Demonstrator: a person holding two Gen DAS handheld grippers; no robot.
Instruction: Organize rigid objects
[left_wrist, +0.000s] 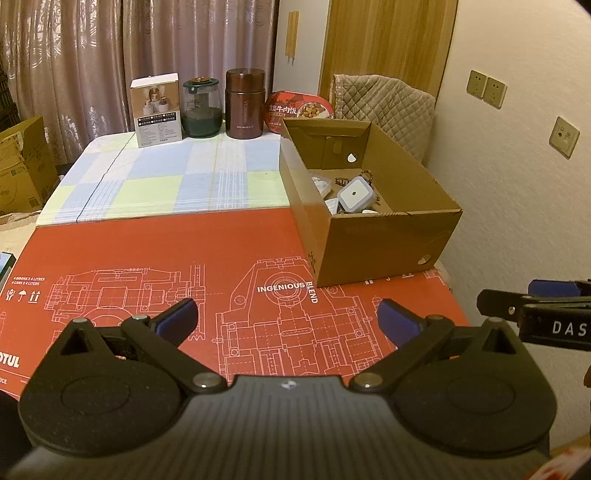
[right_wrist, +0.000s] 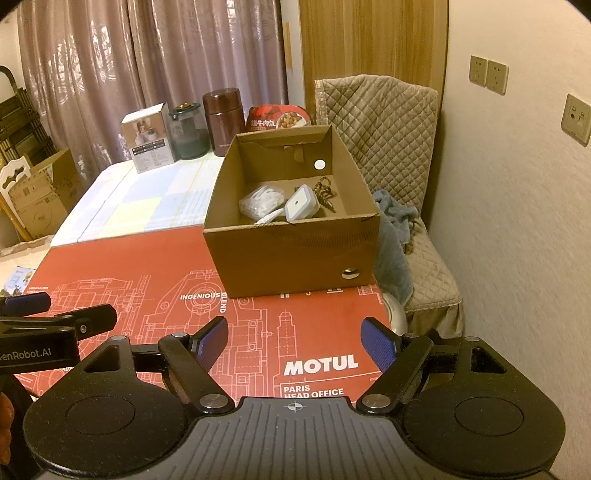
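Note:
An open cardboard box (left_wrist: 391, 254) (right_wrist: 291, 254) stands on the red printed board (left_wrist: 155, 251) (right_wrist: 122, 266). Inside it lie a white square container (left_wrist: 354, 194) (right_wrist: 301, 205), a clear bag of small white pieces (right_wrist: 260, 201) and a brown chain-like item (right_wrist: 327, 192). My left gripper (left_wrist: 288, 317) hovers open over the board, nothing between its blue pads. My right gripper (right_wrist: 293, 343) is open and empty too, just short of the box. Each gripper shows at the edge of the other's view.
At the table's far end stand a white carton (left_wrist: 157, 110), a glass jar (left_wrist: 201, 109), a brown flask (left_wrist: 245, 105) and a red food bowl (left_wrist: 299, 109). A quilted chair (right_wrist: 391, 147) with a grey cloth (right_wrist: 395, 236) sits right of the table. Cardboard boxes (left_wrist: 22, 166) are on the floor left.

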